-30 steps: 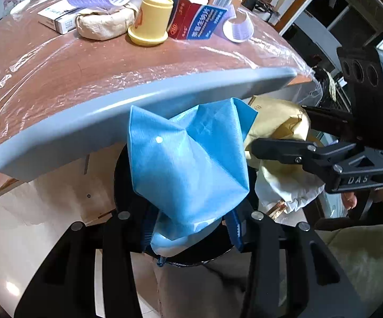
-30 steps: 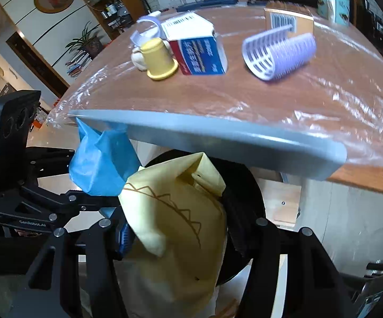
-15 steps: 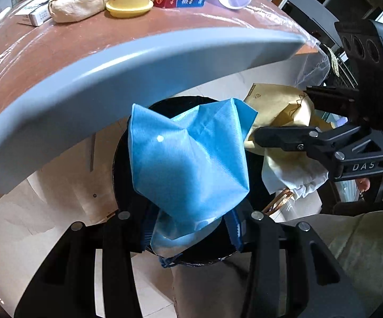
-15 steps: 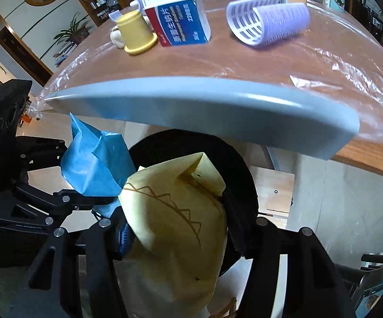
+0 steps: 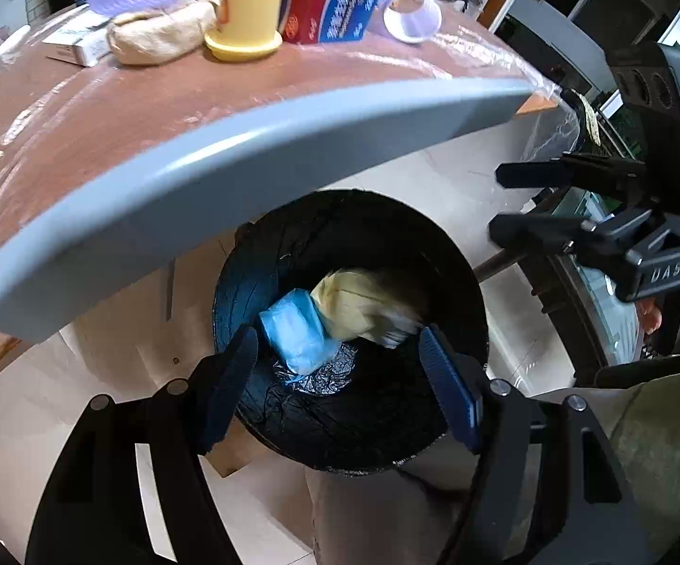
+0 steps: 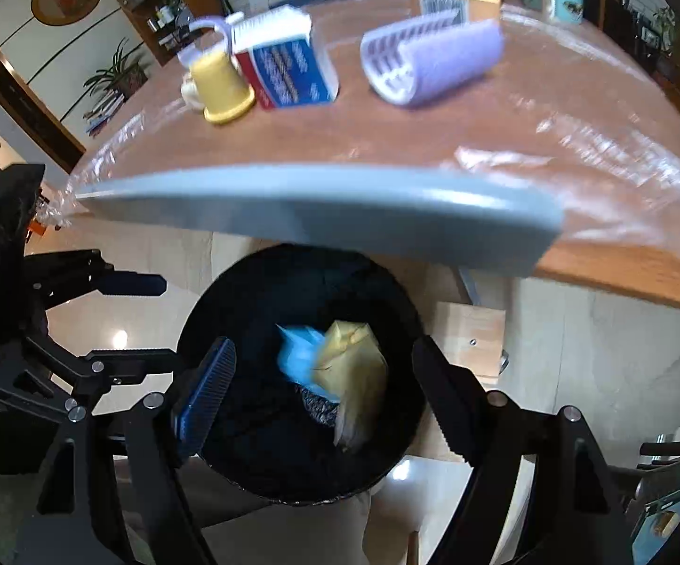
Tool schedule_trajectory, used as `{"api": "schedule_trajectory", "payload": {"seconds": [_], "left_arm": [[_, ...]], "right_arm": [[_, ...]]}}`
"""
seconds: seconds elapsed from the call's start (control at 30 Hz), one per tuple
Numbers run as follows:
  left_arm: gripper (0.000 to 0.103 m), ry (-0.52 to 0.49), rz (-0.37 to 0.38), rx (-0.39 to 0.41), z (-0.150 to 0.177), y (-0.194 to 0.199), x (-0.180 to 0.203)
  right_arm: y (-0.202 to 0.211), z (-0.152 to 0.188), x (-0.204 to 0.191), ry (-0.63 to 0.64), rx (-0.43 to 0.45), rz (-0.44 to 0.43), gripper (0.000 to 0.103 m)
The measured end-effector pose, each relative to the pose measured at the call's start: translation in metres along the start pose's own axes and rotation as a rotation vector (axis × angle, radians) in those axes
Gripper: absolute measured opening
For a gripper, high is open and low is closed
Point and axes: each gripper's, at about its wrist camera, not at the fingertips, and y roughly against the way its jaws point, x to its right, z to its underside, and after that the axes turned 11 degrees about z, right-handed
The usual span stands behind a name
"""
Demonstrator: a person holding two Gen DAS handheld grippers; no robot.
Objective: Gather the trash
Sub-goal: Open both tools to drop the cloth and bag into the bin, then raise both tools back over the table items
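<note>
A black bin (image 5: 462, 282) lined with a black bag stands on the floor under the table edge; it also shows in the right wrist view (image 6: 227, 301). A crumpled blue cloth (image 5: 300, 332) and a yellow paper bag (image 5: 354, 303) lie inside it, blurred in the right wrist view as blue cloth (image 6: 295, 353) and yellow bag (image 6: 354, 367). My left gripper (image 5: 340, 376) is open and empty above the bin. My right gripper (image 6: 323, 386) is open and empty above the bin too, and shows at the right of the left wrist view (image 5: 504, 200).
The brown table (image 5: 104, 108) has a grey front edge and plastic film. On it stand a yellow cup (image 5: 245, 14), a red-and-blue box (image 5: 335, 4), a lilac roller (image 6: 434, 59), a beige wad (image 5: 161, 37) and a white box (image 5: 76, 44). The floor is pale tile.
Both grippers opened. The blue cloth and the yellow bag left the jaws and dropped into the bin.
</note>
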Motion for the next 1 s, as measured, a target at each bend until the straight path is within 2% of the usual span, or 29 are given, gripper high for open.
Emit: {"api": "schedule_trajectory", "payload": {"seconds": [0.1,0.2,0.23,0.3,0.4,0.5,0.57,0.67,0.77,0.87,1.0], "left_arm": [[0.072,-0.006,0.014,0.044,0.0,0.02,0.004],[0.073,-0.025,0.044,0.103,-0.006,0.048,0.012],[0.076,-0.034,0.053,0.123,-0.009,0.056,0.014],[0.088,-0.068,0.062,0.197,-0.016,0.083,0.021],[0.1,-0.102,0.03,0.301,-0.029,0.109,0.028],[0.101,-0.095,-0.051,0.449,-0.043,0.137,0.023],[0.101,-0.047,-0.067,0.484,-0.056,0.142,0.011],[0.101,0.008,-0.087,0.483,-0.069,0.143,-0.009],[0.101,0.011,-0.148,0.468,-0.083,0.138,-0.024],[0.101,0.018,-0.167,0.447,-0.091,0.132,-0.039],[0.101,0.037,-0.103,0.397,-0.109,0.122,-0.062]], "right_arm": [[0.026,-0.006,0.003,0.002,0.063,0.023,0.078],[0.058,-0.018,0.004,0.004,0.154,0.058,0.087],[0.07,-0.022,0.003,0.004,0.195,0.07,0.091],[0.089,-0.033,0.004,0.002,0.263,0.101,0.097],[0.113,-0.049,0.008,-0.017,0.377,0.157,0.099],[0.124,-0.061,0.016,-0.062,0.463,0.176,0.099],[0.12,-0.074,0.021,-0.092,0.436,0.188,0.099],[0.112,-0.09,0.024,-0.108,0.418,0.213,0.099],[0.104,-0.104,0.024,-0.119,0.41,0.207,0.099],[0.09,-0.117,0.026,-0.12,0.382,0.21,0.099],[0.066,-0.139,0.024,-0.096,0.339,0.244,0.099]]}}
